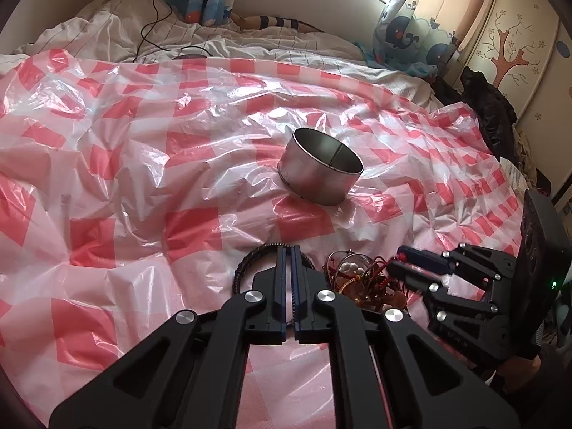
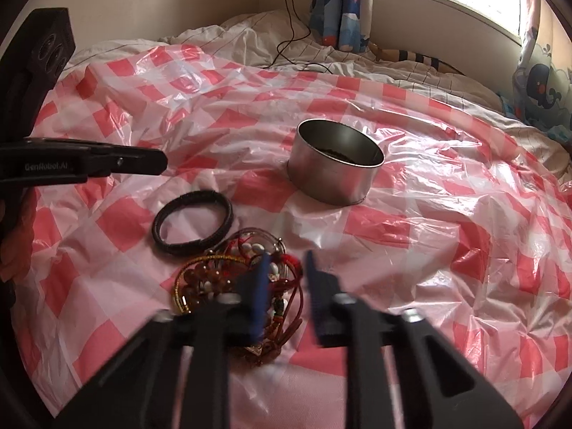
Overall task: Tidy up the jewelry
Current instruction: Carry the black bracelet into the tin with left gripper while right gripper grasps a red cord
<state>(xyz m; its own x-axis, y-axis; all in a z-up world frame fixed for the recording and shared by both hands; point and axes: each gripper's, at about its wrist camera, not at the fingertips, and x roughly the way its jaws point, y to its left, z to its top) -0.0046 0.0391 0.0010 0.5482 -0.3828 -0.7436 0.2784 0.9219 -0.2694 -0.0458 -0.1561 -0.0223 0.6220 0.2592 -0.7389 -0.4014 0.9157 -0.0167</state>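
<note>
A round metal tin [image 1: 320, 166] stands open on the red-and-white checked plastic sheet [image 1: 143, 164]; in the right wrist view the tin [image 2: 334, 162] holds something dark at its bottom. A black braided bracelet [image 2: 193, 221] lies flat beside a tangled pile of beaded bracelets and red cords [image 2: 236, 275]. My left gripper [image 1: 289, 250] is shut and empty, hovering above the black bracelet [image 1: 250, 261]. My right gripper [image 2: 286, 261] is open, its fingers over the right side of the pile [image 1: 361, 279]; it also shows in the left wrist view [image 1: 404, 261].
The sheet covers a rumpled bed with white striped bedding [image 1: 107, 35]. A black cable [image 2: 289, 35] runs across the pillows. Curtains [image 1: 404, 35] and a painted wardrobe [image 1: 518, 53] stand at the right, with dark clothing [image 1: 489, 107] at the bed's edge.
</note>
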